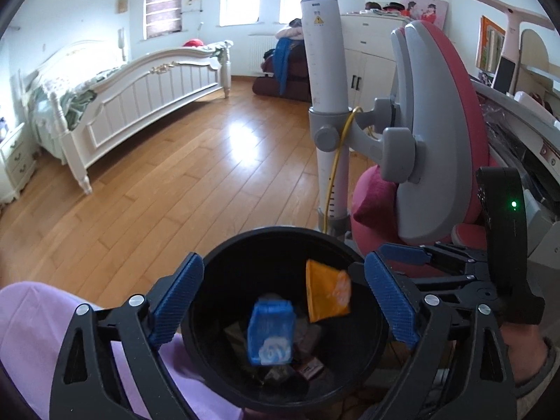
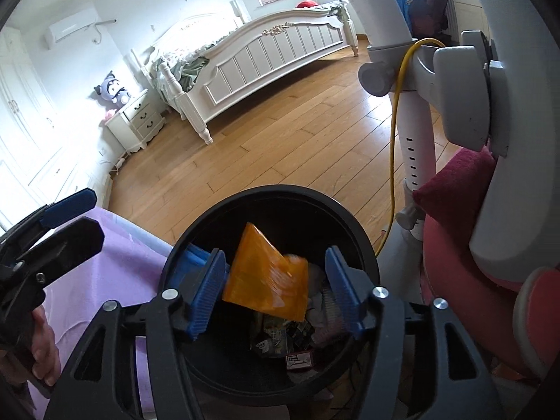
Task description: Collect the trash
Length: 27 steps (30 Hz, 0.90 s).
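A black round trash bin [image 1: 224,255] stands on the wooden floor and also shows in the right wrist view [image 2: 196,231]. My left gripper [image 1: 283,306] is open right above it. A blue wrapper [image 1: 270,330] is blurred in mid-air between its fingers, over the bin. My right gripper [image 2: 276,292] is open over the same bin. An orange wrapper [image 2: 269,280] is blurred between its fingers, loose inside the bin mouth; it also shows in the left wrist view [image 1: 325,295]. Older trash [image 2: 290,343] lies at the bin's bottom.
A pink and grey chair [image 1: 430,133] stands right of the bin, with a white pole [image 1: 329,105] and yellow cable [image 1: 334,175] behind. A white bed [image 1: 133,91] and nightstand [image 2: 136,122] stand across the floor. A lilac cloth [image 1: 31,332] lies left of the bin.
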Available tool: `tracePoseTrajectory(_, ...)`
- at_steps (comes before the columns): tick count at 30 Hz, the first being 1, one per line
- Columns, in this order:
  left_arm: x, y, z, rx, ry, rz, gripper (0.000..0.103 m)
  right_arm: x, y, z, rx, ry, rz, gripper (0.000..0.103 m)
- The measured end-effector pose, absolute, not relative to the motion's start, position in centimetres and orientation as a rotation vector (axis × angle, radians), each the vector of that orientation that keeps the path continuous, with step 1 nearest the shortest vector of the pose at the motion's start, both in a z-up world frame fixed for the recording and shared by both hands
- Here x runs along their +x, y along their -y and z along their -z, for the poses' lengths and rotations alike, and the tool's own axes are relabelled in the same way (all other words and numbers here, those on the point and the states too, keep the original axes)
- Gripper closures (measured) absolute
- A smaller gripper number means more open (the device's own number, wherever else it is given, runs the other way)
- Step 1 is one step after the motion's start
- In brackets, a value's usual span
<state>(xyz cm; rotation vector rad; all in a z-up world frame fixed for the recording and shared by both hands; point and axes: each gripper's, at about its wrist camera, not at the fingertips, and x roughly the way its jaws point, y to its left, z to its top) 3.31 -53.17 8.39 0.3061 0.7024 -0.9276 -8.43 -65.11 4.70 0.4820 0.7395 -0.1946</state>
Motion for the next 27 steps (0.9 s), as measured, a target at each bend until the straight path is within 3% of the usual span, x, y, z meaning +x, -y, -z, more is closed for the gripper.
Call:
tracePoseTrajectory(7, 2.4, 51.8, -9.7, 0.307, -0.654, 0.928, 0.005, -9.0, 64.2, -5.4, 0.487, -0.734, 0.206, 0.022)
tracePoseTrajectory(12, 1.9, 48.6, -10.9, 0.301, -0.616, 0.881, 0.005, -8.2, 61.4, -6.2, 0.448, -0.764, 0.175, 0.02)
tracePoseTrajectory(16, 1.8, 43.5, -11.5, 0.252, -0.592, 0.755, 0.005, -7.4, 57.9, -7.0, 0.417, -0.782, 0.134, 0.011)
tracePoseTrajectory(22, 2.3, 32.7, -11.6, 0.145, -0.598, 0.507, 0.005, -5.8, 50.7, -8.5, 0.352, -0.77, 0.06, 0.011)
tracePoseTrajectory(27, 1.8, 23.7, -12.2, 0.091, -0.557, 0.279, 0.005, -5.6, 43.8, -10.5, 0.263, -0.654, 0.061, 0.005)
